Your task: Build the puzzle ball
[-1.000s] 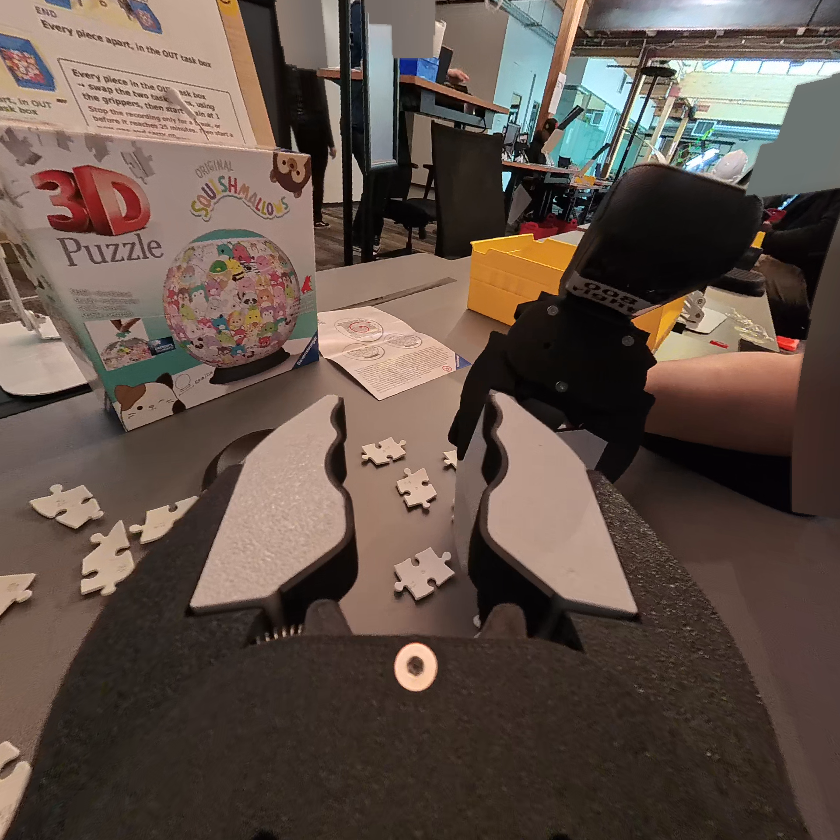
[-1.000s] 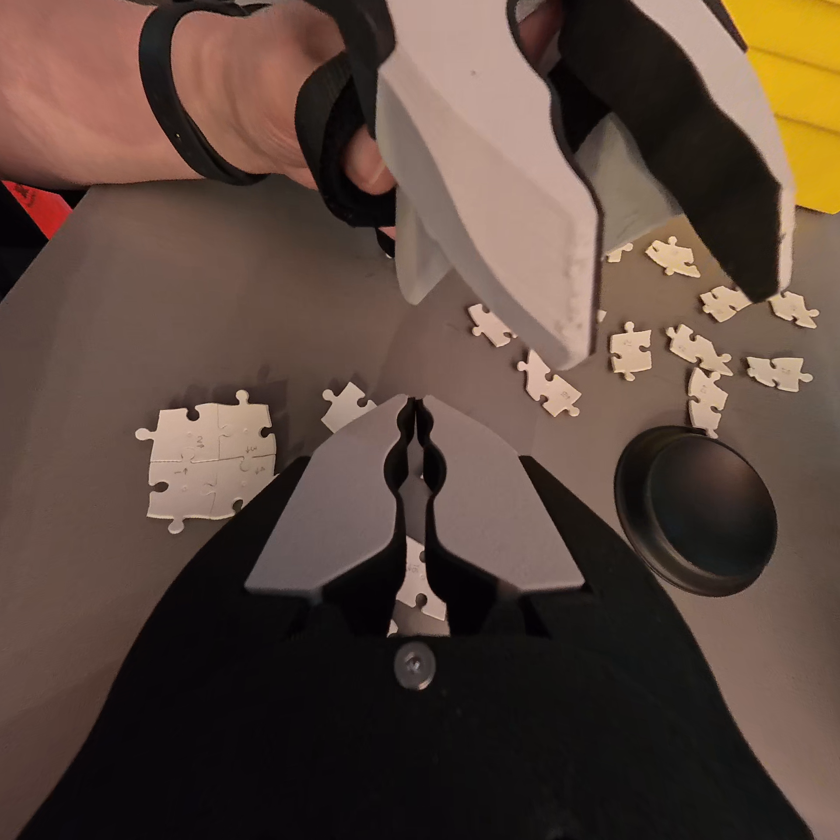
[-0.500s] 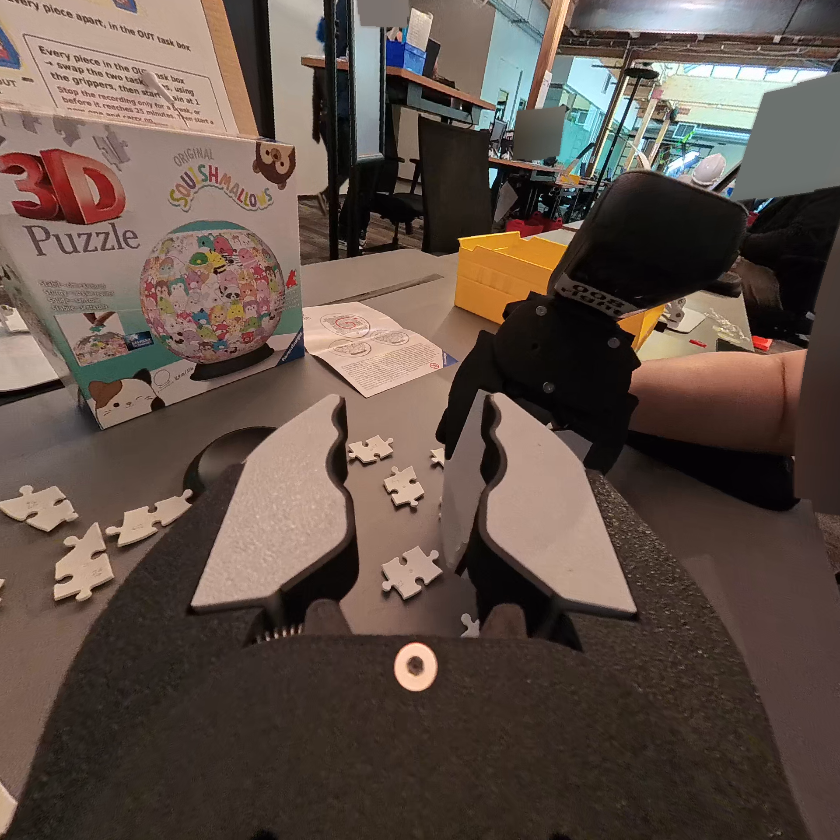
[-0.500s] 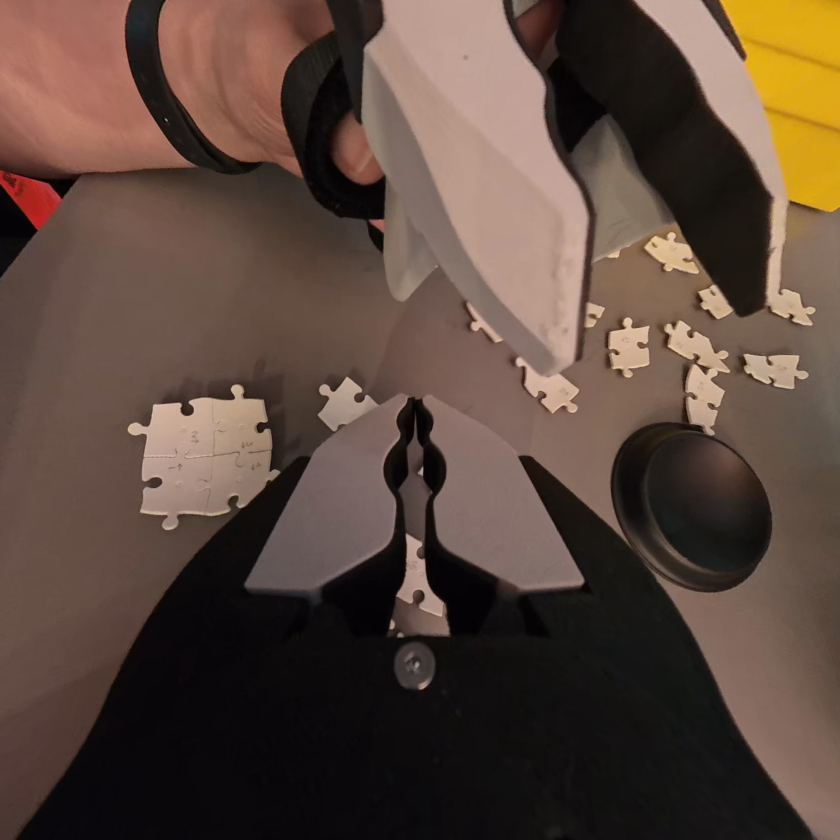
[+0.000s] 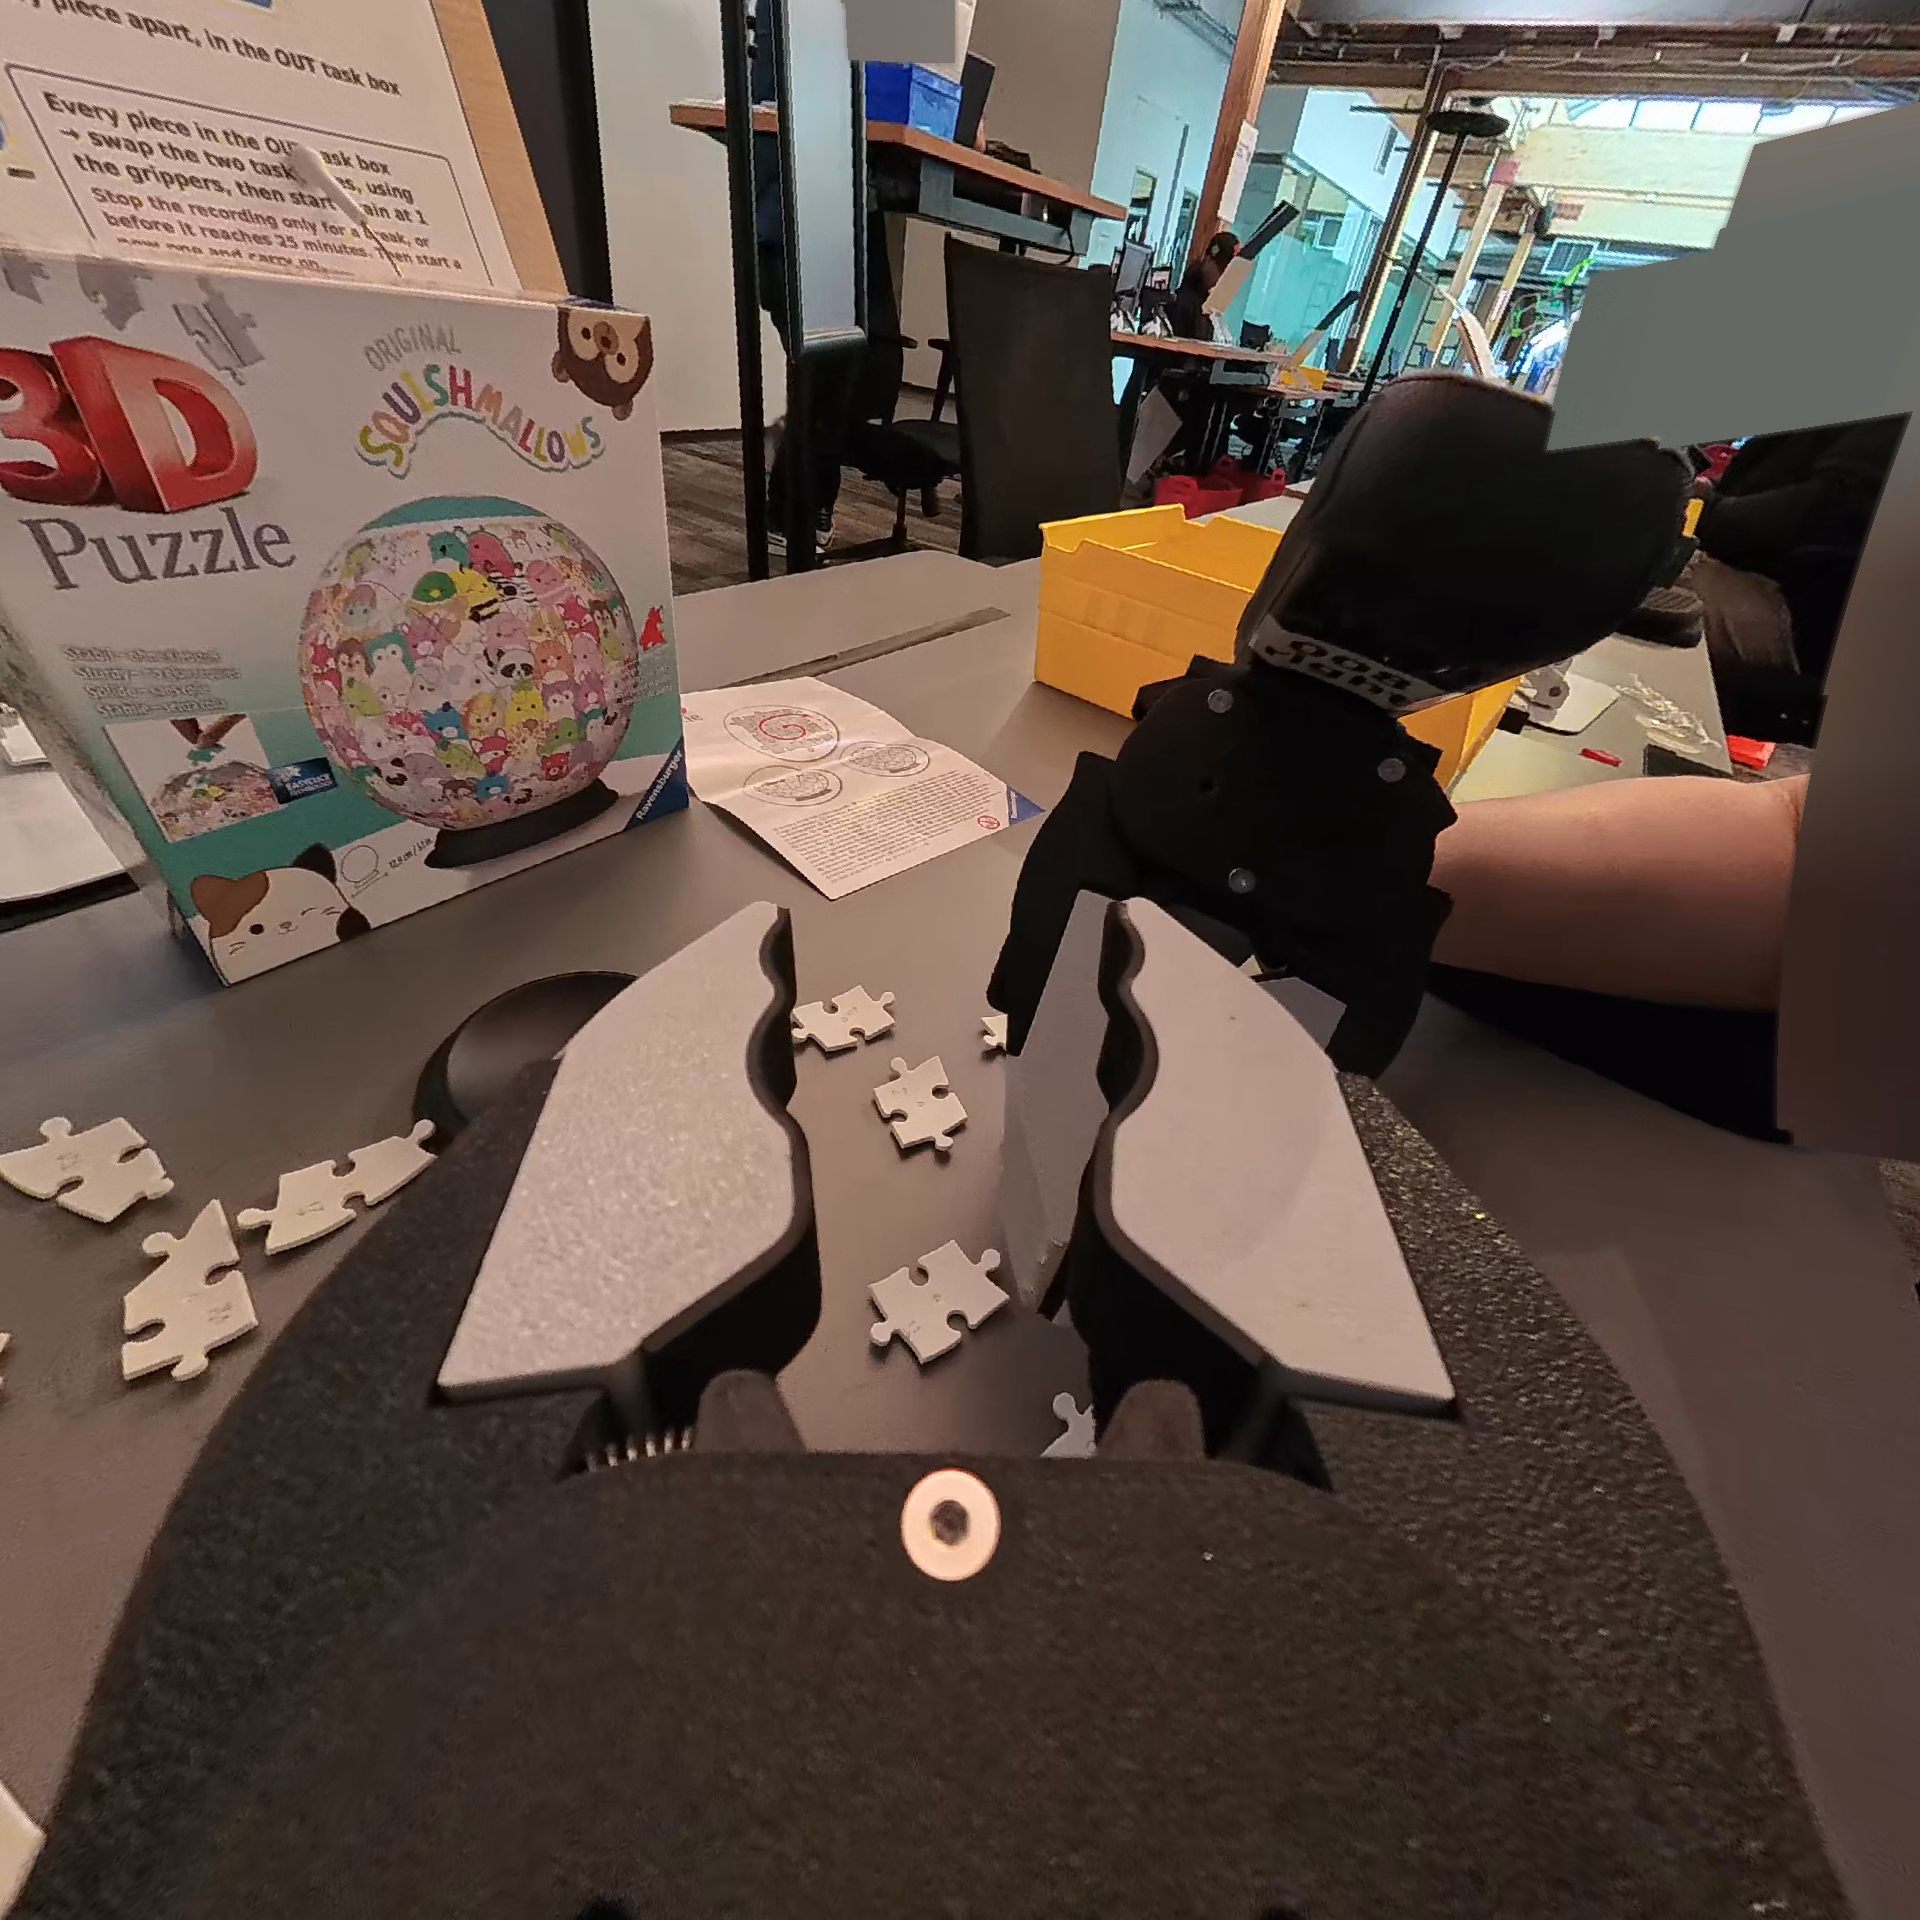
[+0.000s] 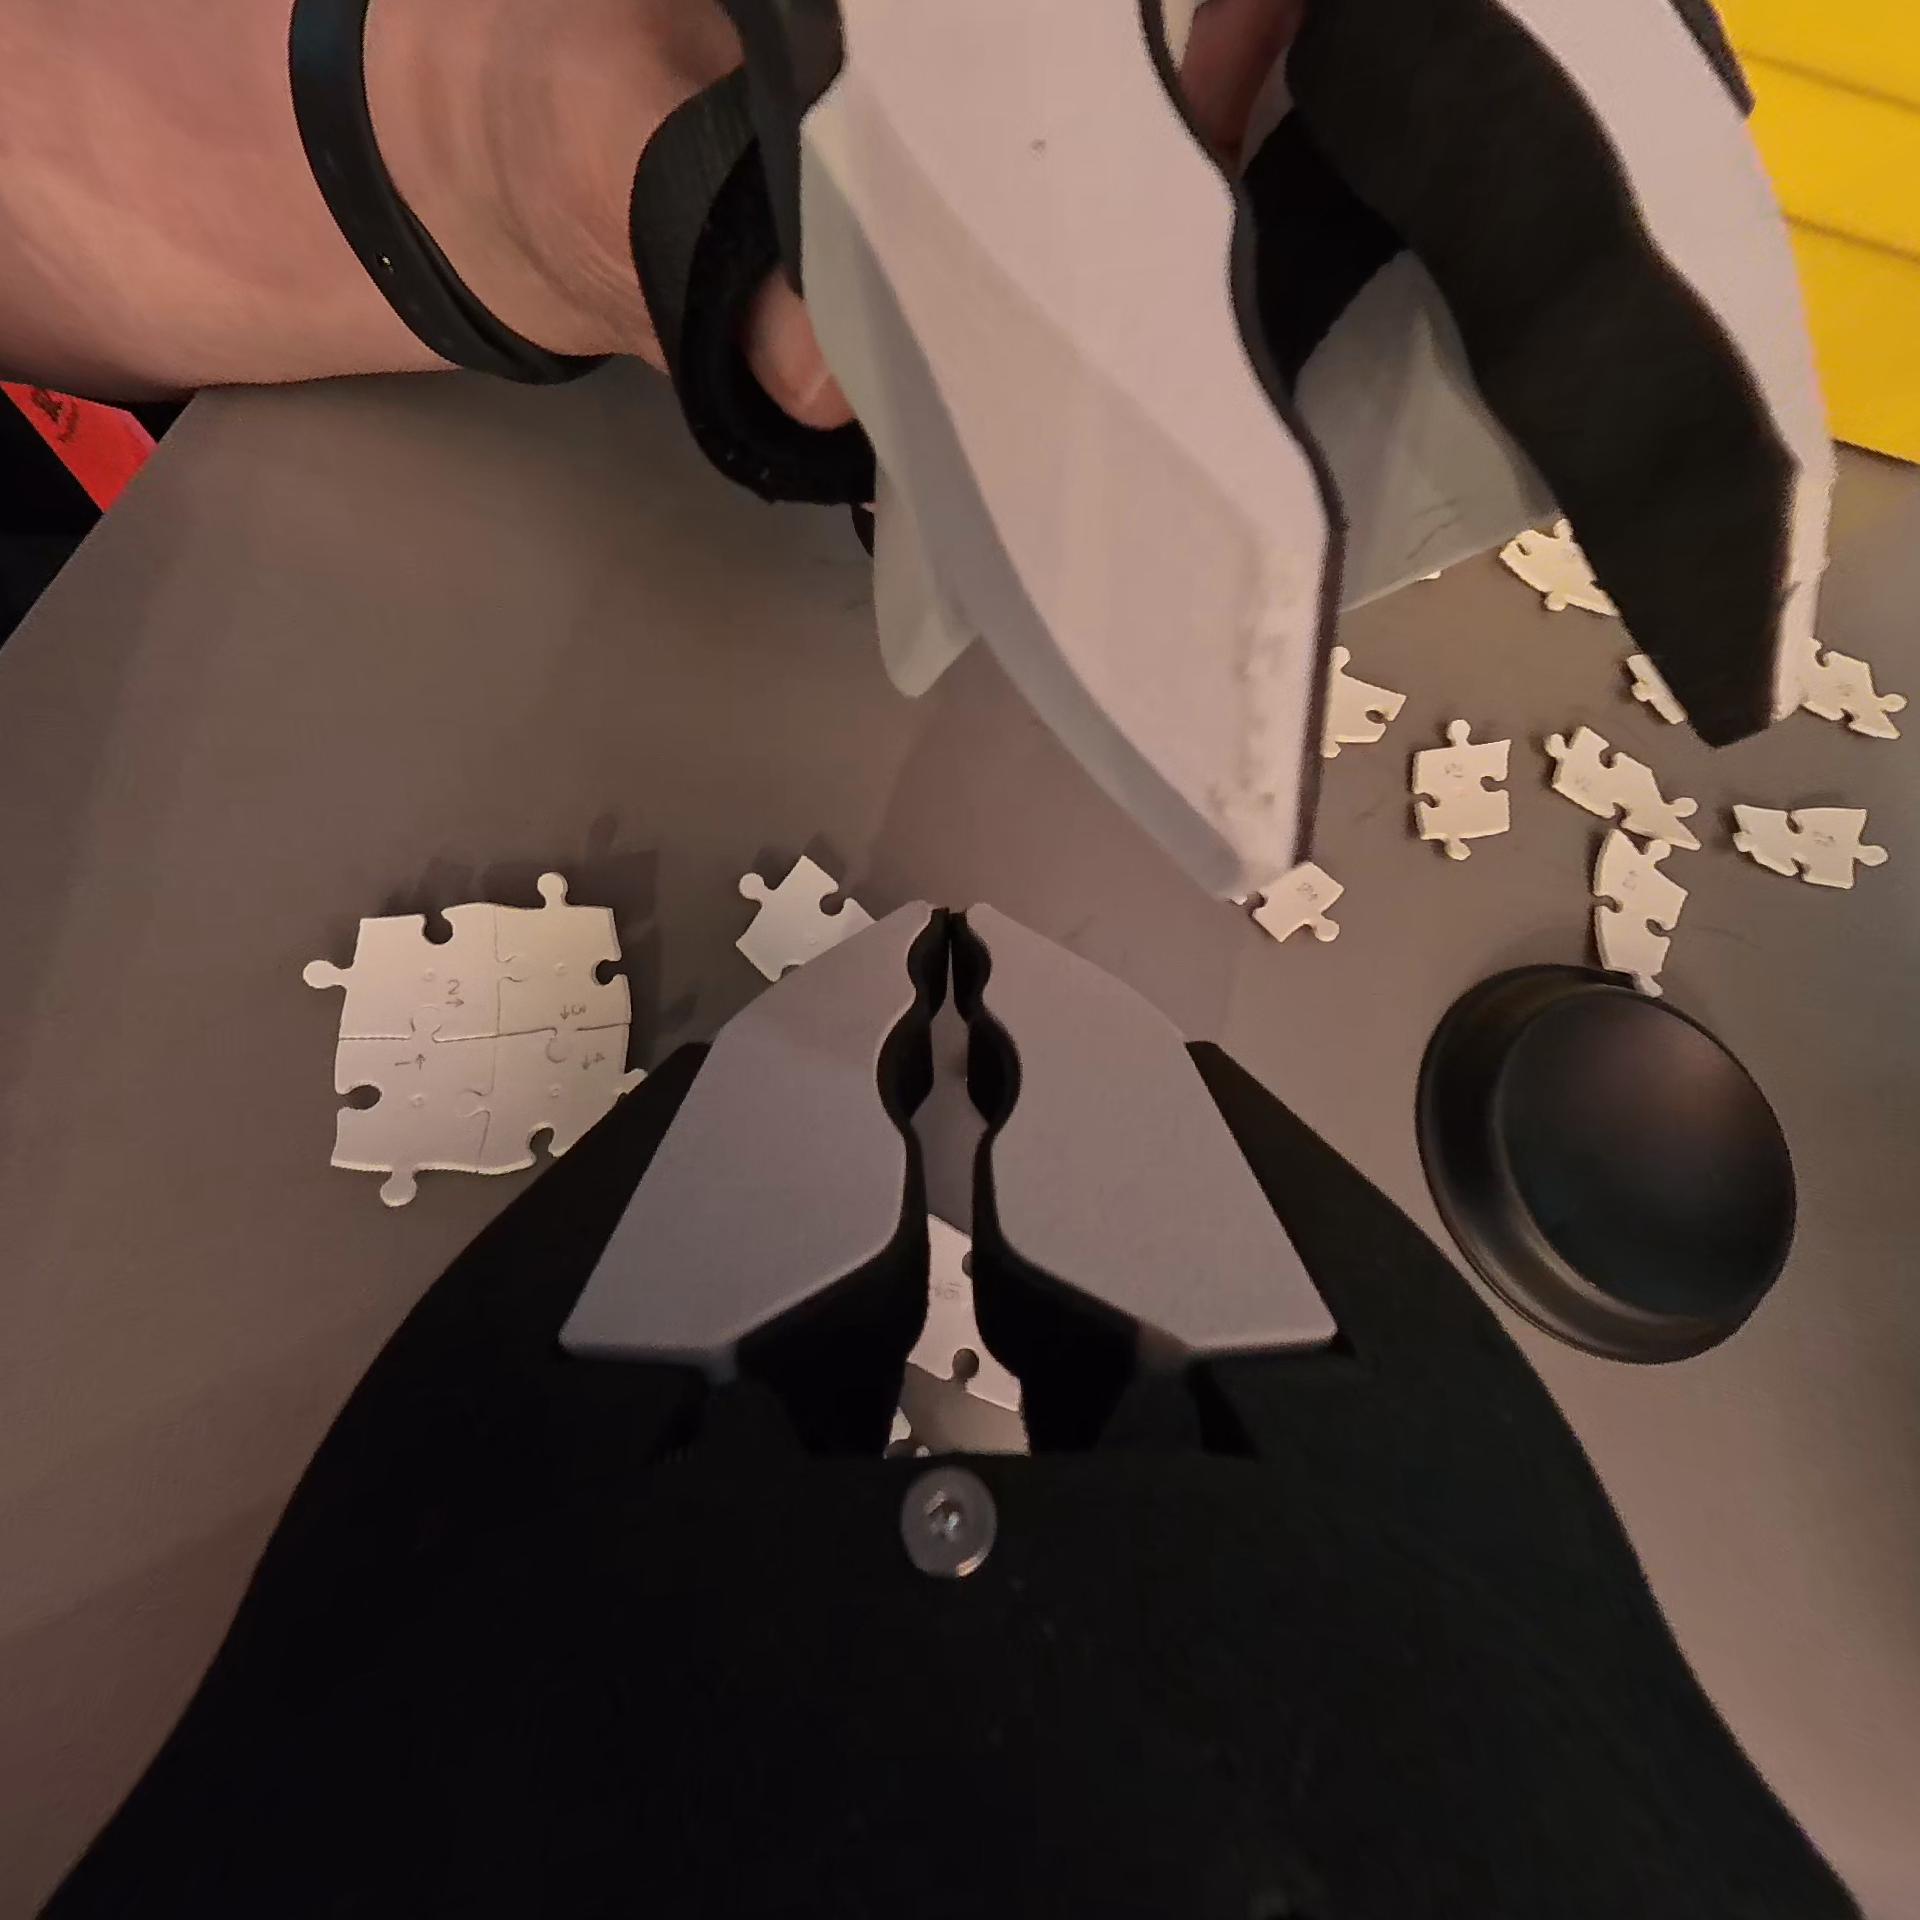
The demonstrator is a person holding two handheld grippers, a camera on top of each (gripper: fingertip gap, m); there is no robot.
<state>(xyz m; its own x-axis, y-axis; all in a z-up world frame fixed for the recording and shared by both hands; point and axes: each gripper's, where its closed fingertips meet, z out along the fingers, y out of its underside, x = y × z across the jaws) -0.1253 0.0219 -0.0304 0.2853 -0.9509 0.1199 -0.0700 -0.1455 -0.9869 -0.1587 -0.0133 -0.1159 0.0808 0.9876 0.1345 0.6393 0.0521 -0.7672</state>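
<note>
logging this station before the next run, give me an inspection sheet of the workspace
Surface: matte grey table, no spills seen.
Job's things: joined four-piece white puzzle block; loose white puzzle pieces; round black plastic stand.
Clutter: colourful cardboard puzzle box; folded paper leaflet; yellow plastic bin.
Grippers: left gripper jaws open, empty; right gripper jaws shut, grip unclear.
Cables: nothing seen.
Surroundings: office desks, black chairs.

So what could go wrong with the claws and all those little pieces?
The open left claw hangs low over a loose puzzle piece; its tip might knock the piece away instead of catching it. The shut right claw sits beside the joined four-piece patch and could bump it apart.
</note>
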